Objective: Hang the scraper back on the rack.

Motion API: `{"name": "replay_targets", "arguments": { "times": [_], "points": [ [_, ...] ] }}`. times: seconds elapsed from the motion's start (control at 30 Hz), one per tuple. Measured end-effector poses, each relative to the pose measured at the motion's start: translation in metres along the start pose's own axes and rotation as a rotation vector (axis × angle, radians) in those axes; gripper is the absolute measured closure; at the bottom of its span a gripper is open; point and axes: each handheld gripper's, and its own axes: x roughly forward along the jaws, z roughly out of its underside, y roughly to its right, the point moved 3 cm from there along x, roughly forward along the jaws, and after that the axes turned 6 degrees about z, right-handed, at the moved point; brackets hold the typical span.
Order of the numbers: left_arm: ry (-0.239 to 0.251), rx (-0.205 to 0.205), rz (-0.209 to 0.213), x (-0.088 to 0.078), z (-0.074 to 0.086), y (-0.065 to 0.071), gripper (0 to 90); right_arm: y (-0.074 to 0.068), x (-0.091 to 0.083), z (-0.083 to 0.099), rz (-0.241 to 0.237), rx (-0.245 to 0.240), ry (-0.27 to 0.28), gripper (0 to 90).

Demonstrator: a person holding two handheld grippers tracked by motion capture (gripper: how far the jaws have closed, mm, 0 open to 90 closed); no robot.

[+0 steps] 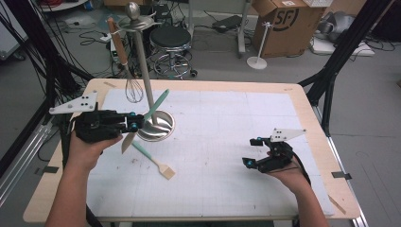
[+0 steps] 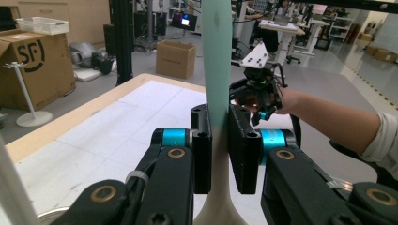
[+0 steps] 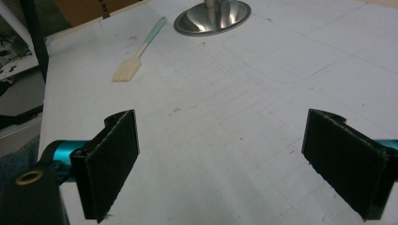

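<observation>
Left tongs (image 1: 134, 124) pinch the mint-handled spatula (image 1: 158, 104) mid-handle. In the left gripper view both pads press flat on the handle (image 2: 217, 70), the pale blade end hanging below the jaws. In the high view the spatula is lifted clear of the tabletop (image 1: 227, 142), tilted, handle tip toward 1 o'clock, blade toward 7 o'clock. It crosses in front of the steel hanging stand (image 1: 144, 71), close to its pole and above its round base (image 1: 158, 126).

Right tongs (image 1: 253, 151) are spread wide with nothing between them, low over the mat at about 4 o'clock from the stand.

A whisk (image 1: 134, 87) already hangs from the stand's top. A second spatula (image 1: 153, 161), wooden blade and mint handle, lies flat at 6 o'clock from the base.

Risks, judged:
- The handle is smooth and tapered, and the grip sits near the balance point. The spatula could pivot or slide between the pads if swung.
- Handle tip is close to the pole. A careless sweep could knock the stand or set the whisk swinging.
- The grip is far from the handle tip, so aiming that end at a hook will be imprecise.

Pose: the left forearm enters from 7 o'clock, wrist level, tongs pointing toward 3 o'clock. The right hand is palm-down, tongs pointing toward 9 o'clock.
</observation>
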Motion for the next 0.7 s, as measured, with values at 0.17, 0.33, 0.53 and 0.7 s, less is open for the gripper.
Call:
{"name": "replay_targets", "arguments": {
  "times": [0.17, 0.33, 0.53, 0.7],
  "points": [
    [-0.004, 0.014, 0.002, -0.004, -0.009, -0.005, 80.4, 0.001, 0.000, 0.000, 0.003, 0.002, 0.003, 11.1],
    [0.046, -0.001, -0.009, -0.012, -0.018, -0.014, 80.5, 0.001, 0.000, 0.000, 0.002, -0.001, 0.005, 11.1],
    [0.085, -0.022, -0.062, -0.027, -0.018, -0.024, 80.5, 0.001, 0.001, 0.000, 0.000, -0.005, 0.004, 11.1],
    [0.036, 0.017, -0.114, -0.035, -0.033, -0.019, 80.5, 0.002, 0.001, 0.001, 0.001, -0.008, 0.000, 11.1]
  ]
}}
